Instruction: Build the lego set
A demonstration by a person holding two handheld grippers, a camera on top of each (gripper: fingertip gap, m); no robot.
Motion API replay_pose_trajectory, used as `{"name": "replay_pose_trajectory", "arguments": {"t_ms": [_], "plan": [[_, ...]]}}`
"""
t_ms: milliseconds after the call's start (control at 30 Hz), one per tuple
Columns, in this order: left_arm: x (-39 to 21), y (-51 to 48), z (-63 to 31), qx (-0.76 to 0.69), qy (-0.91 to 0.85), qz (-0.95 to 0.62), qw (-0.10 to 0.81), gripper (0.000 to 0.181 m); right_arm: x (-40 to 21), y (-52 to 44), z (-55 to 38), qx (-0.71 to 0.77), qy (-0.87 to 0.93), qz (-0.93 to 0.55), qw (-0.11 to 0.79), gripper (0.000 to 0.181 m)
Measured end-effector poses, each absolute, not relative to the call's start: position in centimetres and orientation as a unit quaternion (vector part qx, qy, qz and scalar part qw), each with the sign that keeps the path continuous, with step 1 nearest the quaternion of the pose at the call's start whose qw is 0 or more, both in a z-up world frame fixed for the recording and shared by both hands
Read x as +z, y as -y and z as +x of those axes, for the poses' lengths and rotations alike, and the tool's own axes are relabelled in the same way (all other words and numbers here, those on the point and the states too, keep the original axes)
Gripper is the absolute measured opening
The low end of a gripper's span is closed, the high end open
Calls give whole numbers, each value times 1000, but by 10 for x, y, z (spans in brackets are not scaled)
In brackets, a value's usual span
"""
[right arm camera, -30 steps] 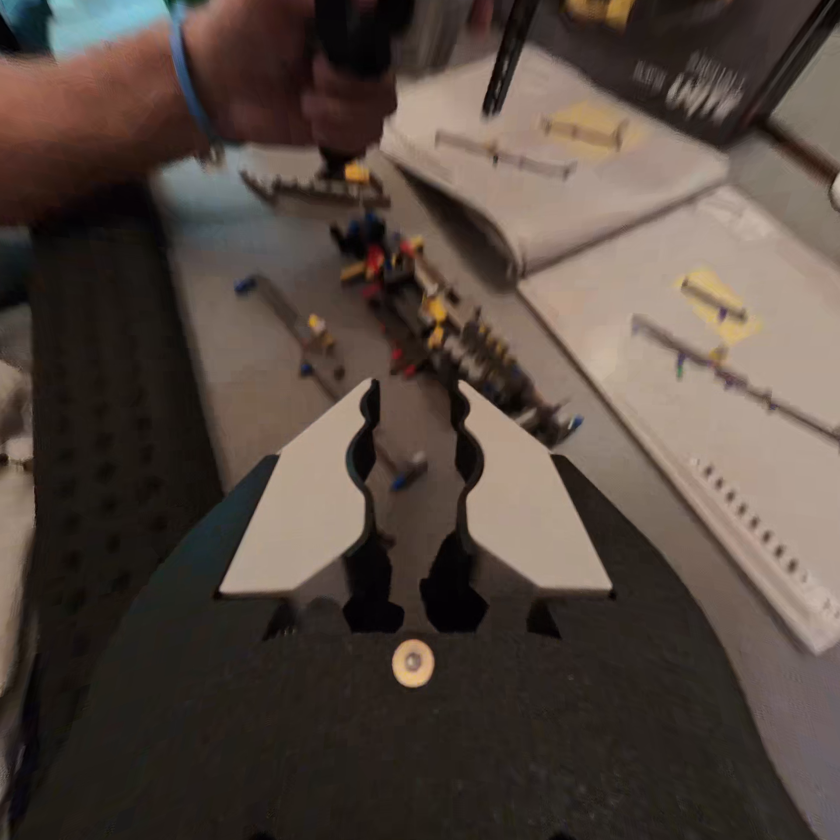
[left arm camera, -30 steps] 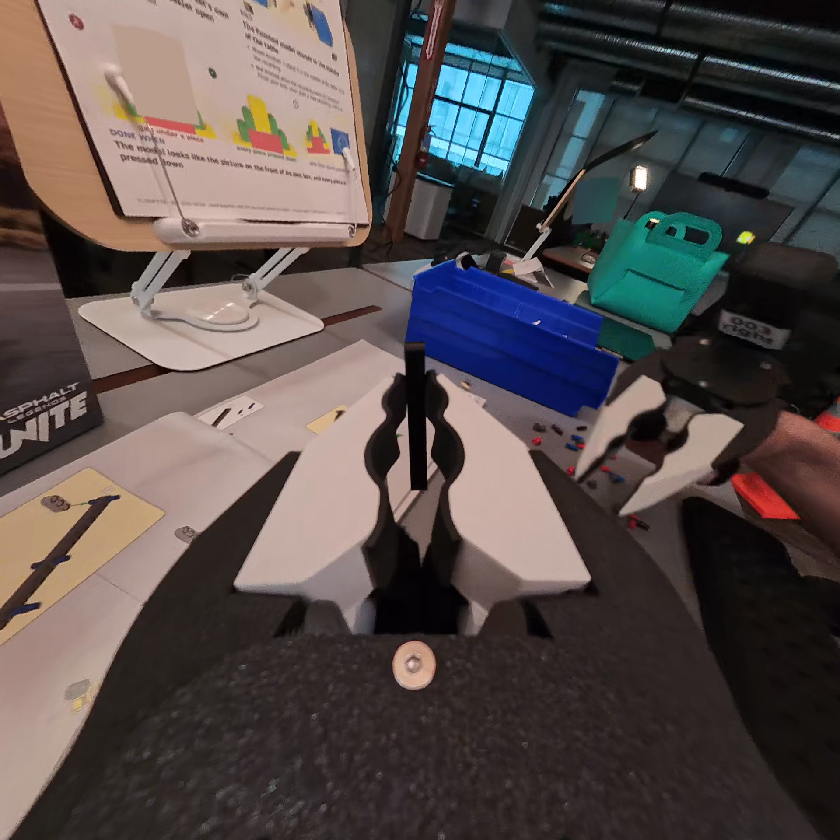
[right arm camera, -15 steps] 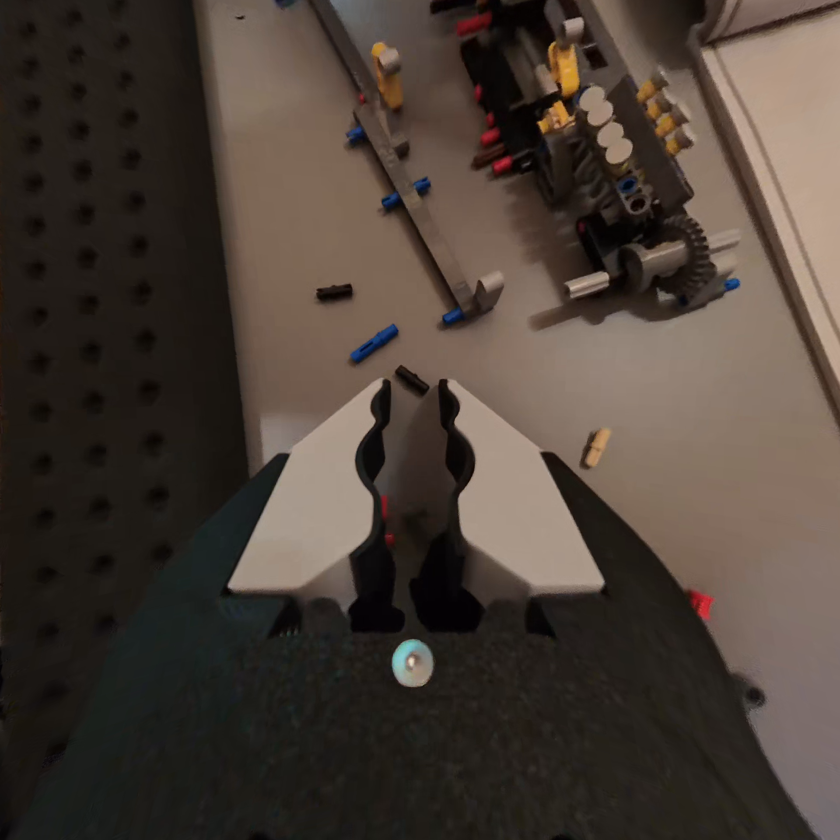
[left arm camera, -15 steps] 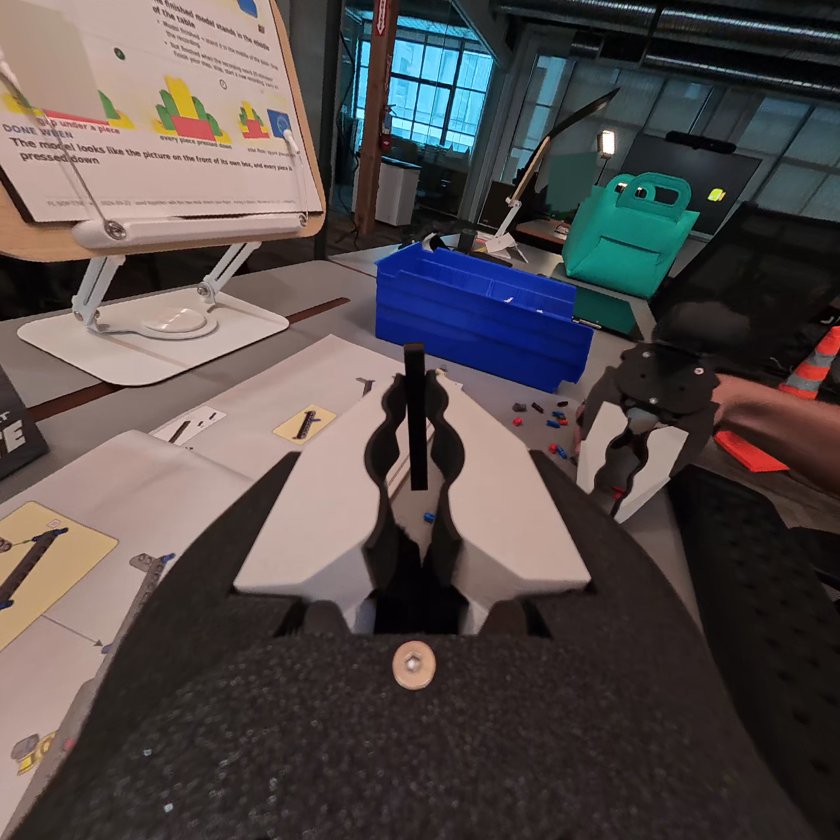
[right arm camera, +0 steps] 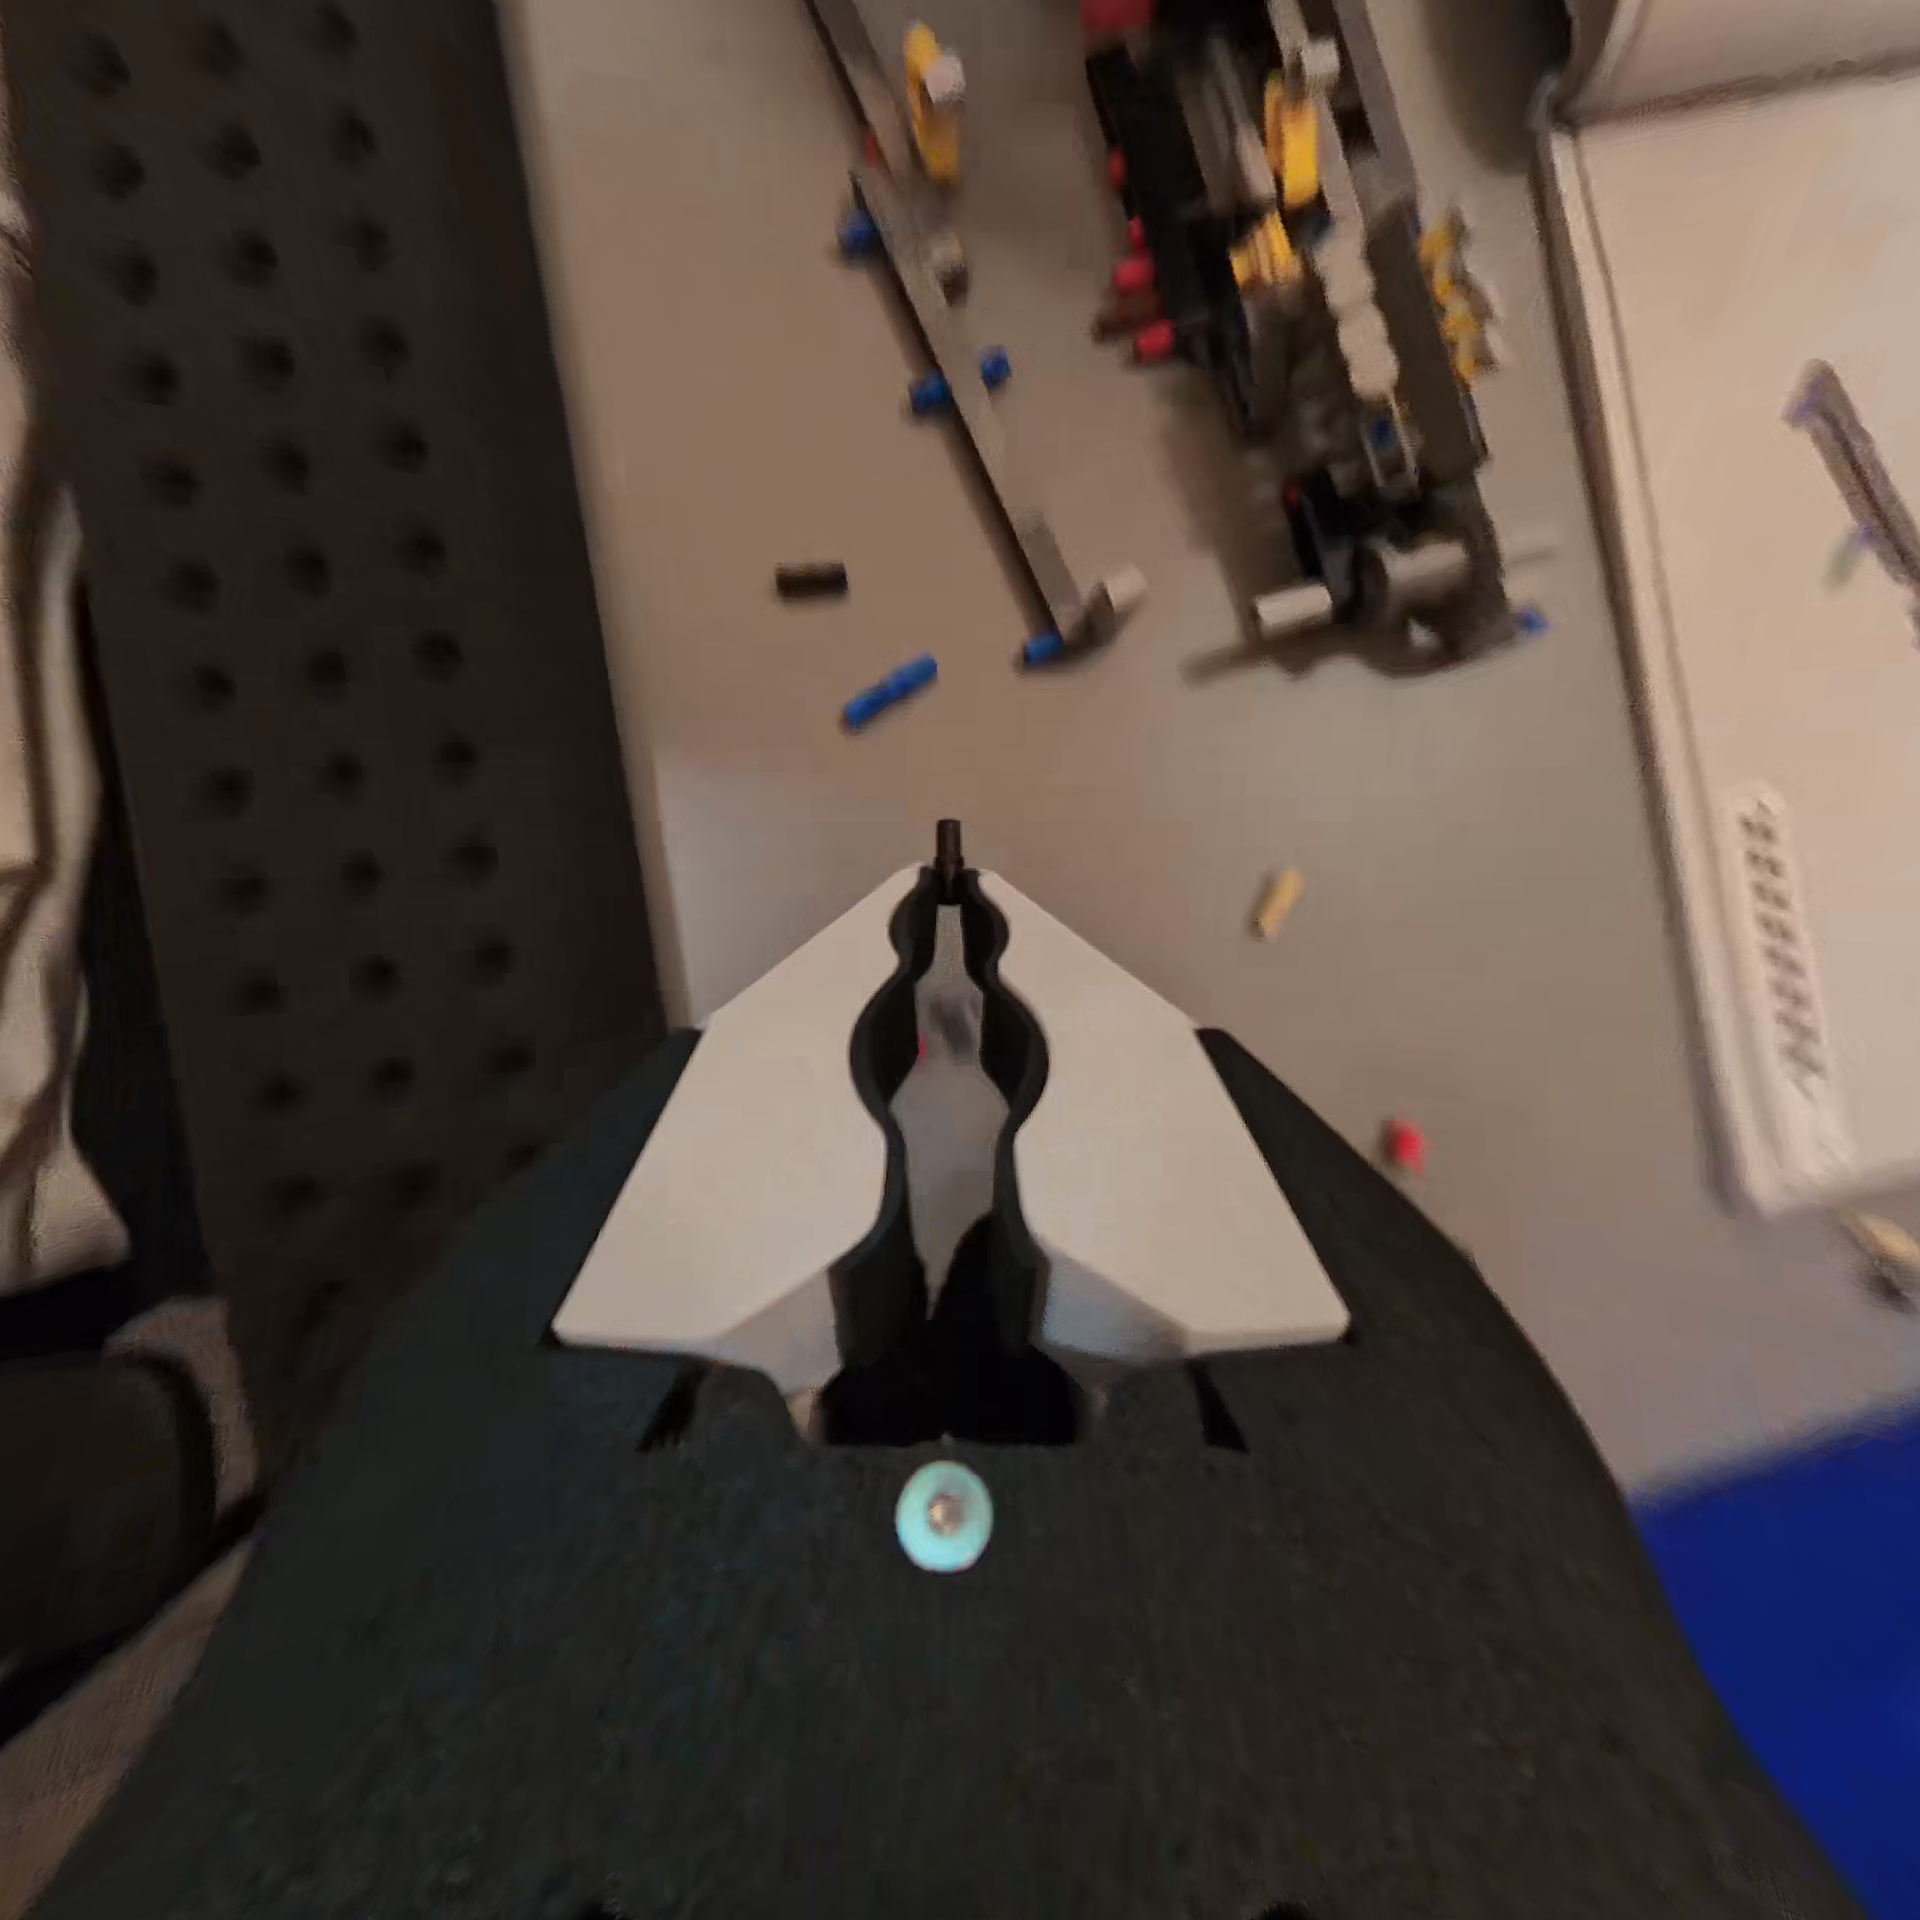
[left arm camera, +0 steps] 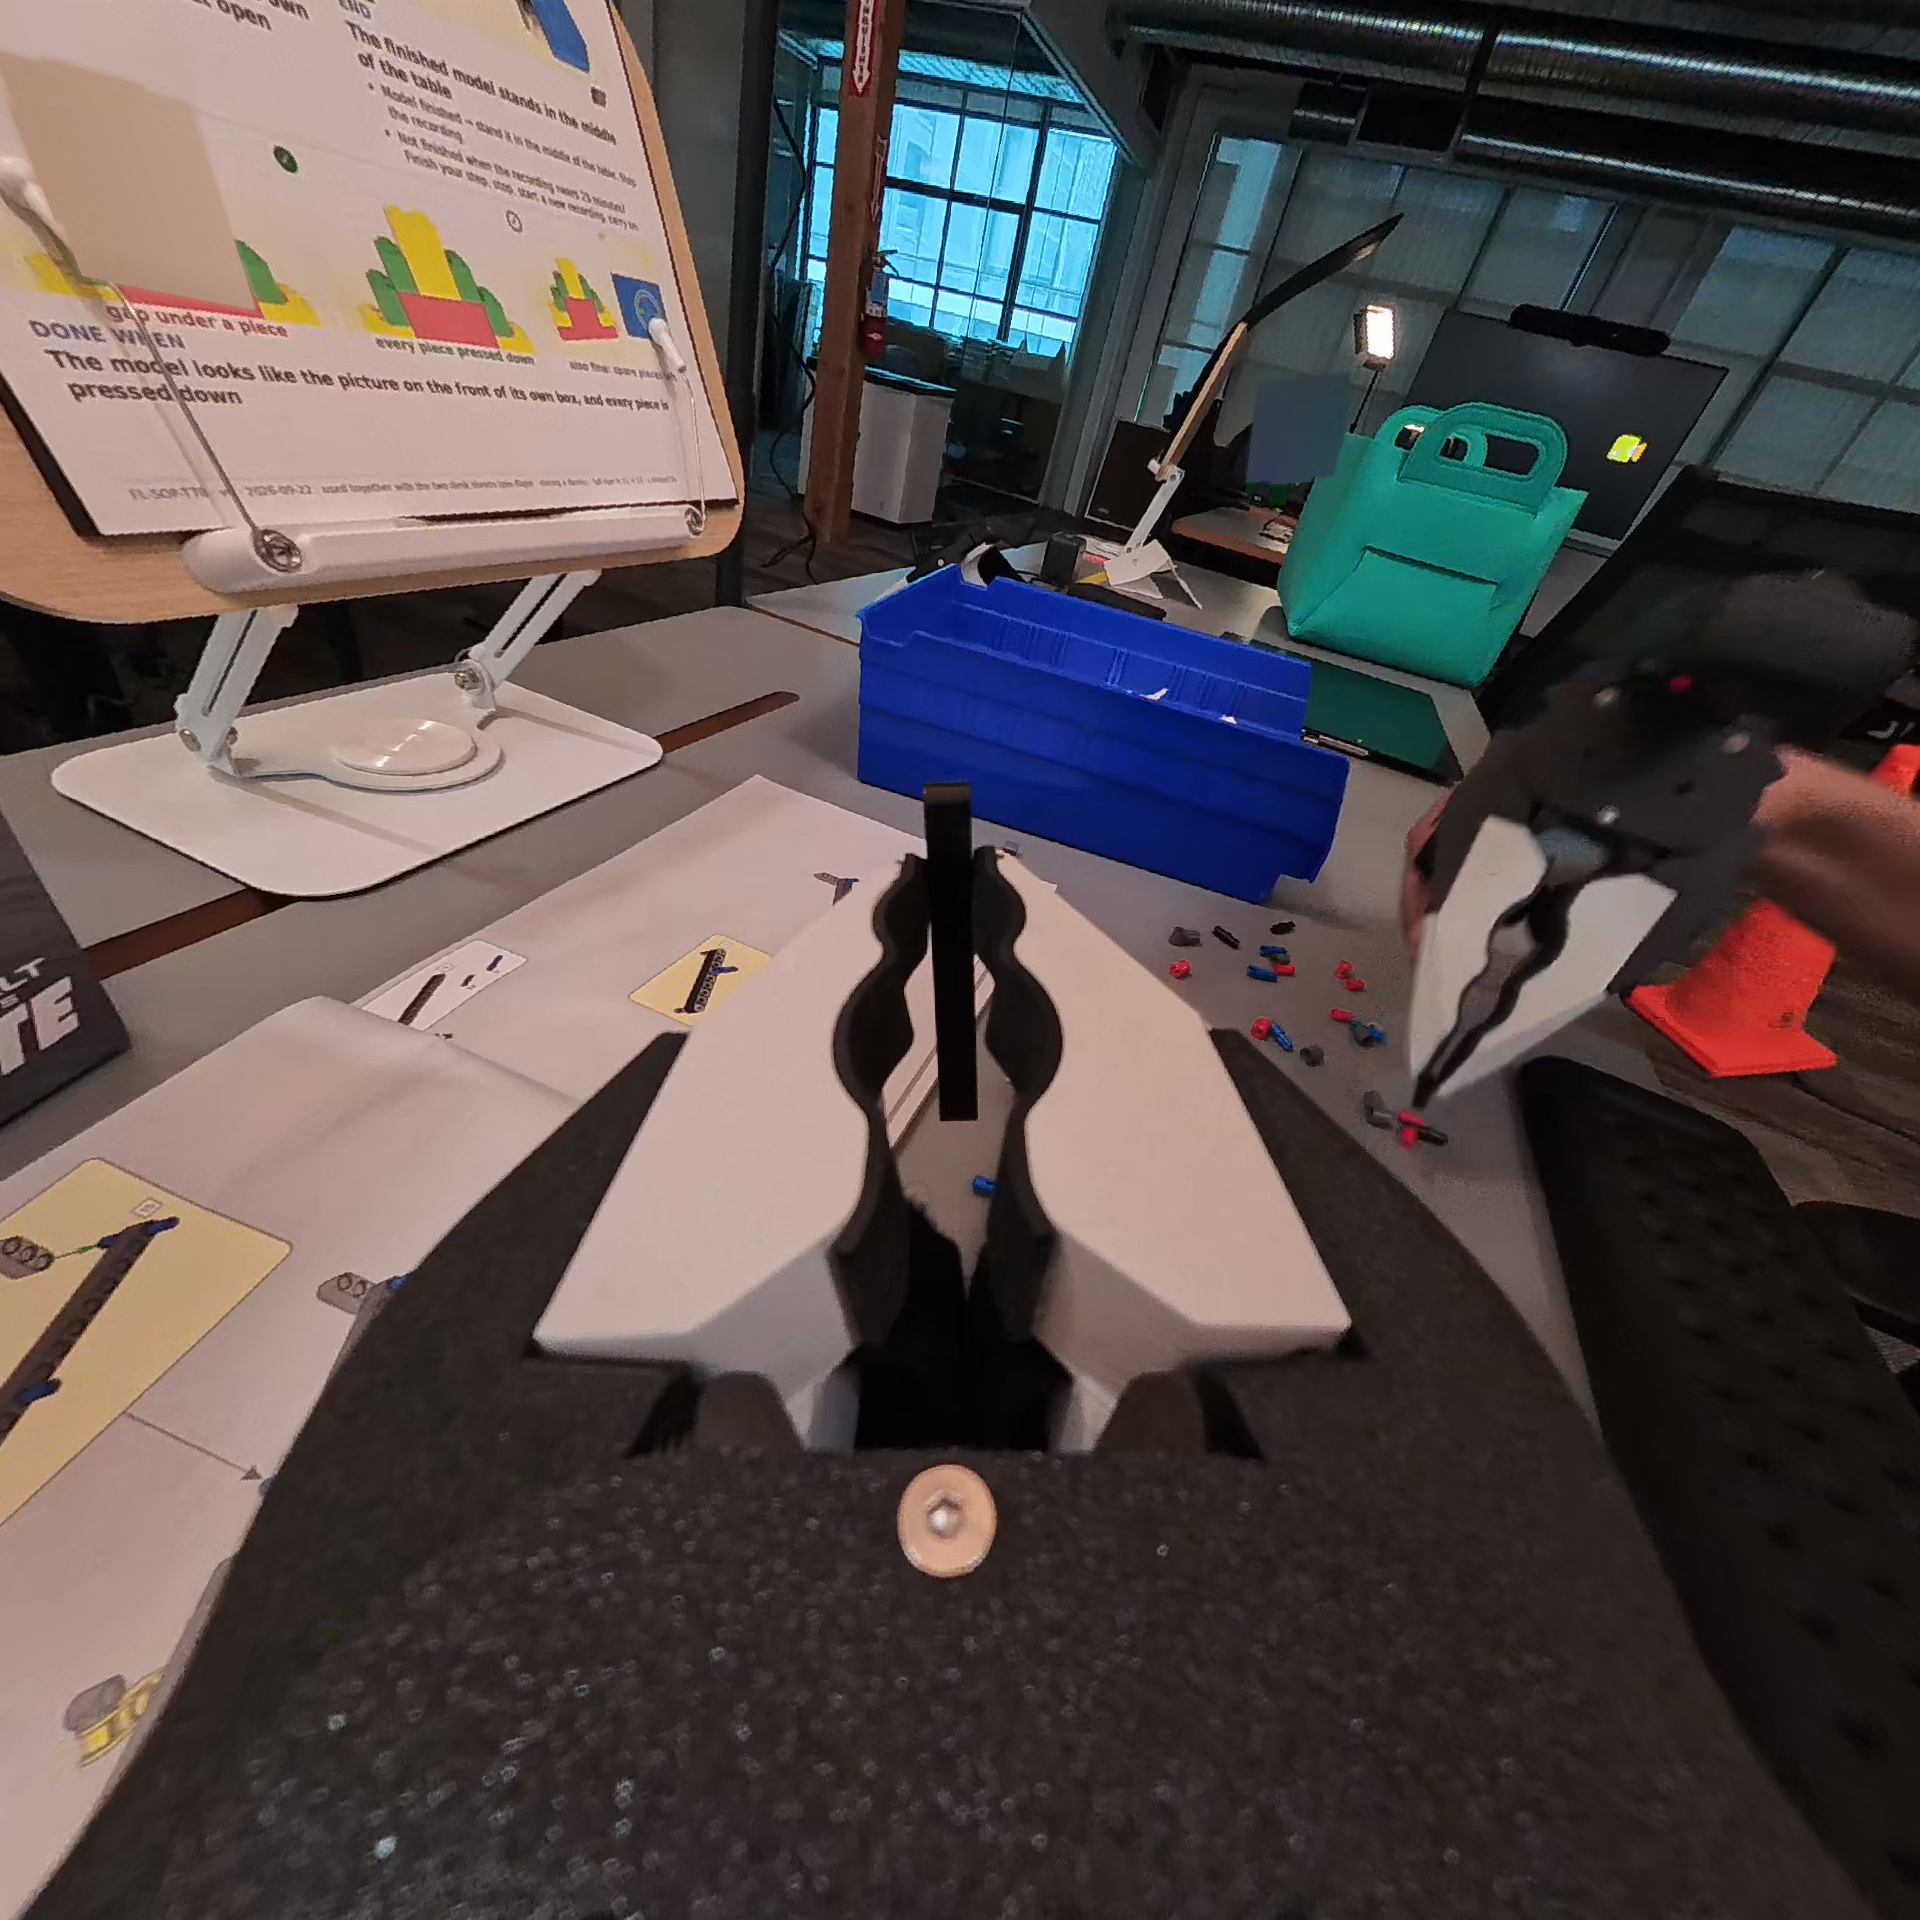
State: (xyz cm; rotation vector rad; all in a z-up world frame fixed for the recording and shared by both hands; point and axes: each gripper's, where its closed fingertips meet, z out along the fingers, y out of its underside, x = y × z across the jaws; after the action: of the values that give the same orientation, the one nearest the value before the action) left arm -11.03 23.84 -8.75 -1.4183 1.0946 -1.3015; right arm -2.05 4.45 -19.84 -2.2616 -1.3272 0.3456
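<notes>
So the left claw [left arm camera: 951,935] is pinching a long thin black lego beam [left arm camera: 952,956], holding it upright above the open paper instruction booklet [left arm camera: 343,1101] on the grey desk [left arm camera: 727,665]. The right claw [right arm camera: 948,883] is pressed together on a tiny black pin [right arm camera: 948,844] poking out past its tips; that view is smeared, so I'm only fairly sure it's a pin. Below it sits the half-built chassis of grey, black and yellow parts [right arm camera: 1340,343], with a separate long grey beam carrying blue pins [right arm camera: 977,384] lying beside it. Loose pins in red, blue and black [left arm camera: 1288,987] are scattered near the blue plastic bin [left arm camera: 1091,727]. My guess is it's early to mid build: one core section done, both held bits yet to be joined on, plenty left.
</notes>
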Motion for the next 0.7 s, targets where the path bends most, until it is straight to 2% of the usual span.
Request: {"name": "replay_pose_trajectory", "arguments": {"t_ms": [67,200,300,433,700], "plan": [[-87,-238,-110,-525,-442,-572,449,6,-187,-27,17,49,484,-857,170,3],[-86,-238,-110,-523,-440,-573,452,6,-191,28,100,-45,416,-907,-50,3],[-86,-238,-111,-522,-440,-574,452,6,-198,50,131,-75,392,-906,-140,3],[-90,-242,-112,-514,-442,-579,453,6,-210,59,152,-111,391,-892,-198,3],[-94,-246,-113,-517,-437,-586,446,6,-224,56,156,-125,399,-879,-230,3]]}}
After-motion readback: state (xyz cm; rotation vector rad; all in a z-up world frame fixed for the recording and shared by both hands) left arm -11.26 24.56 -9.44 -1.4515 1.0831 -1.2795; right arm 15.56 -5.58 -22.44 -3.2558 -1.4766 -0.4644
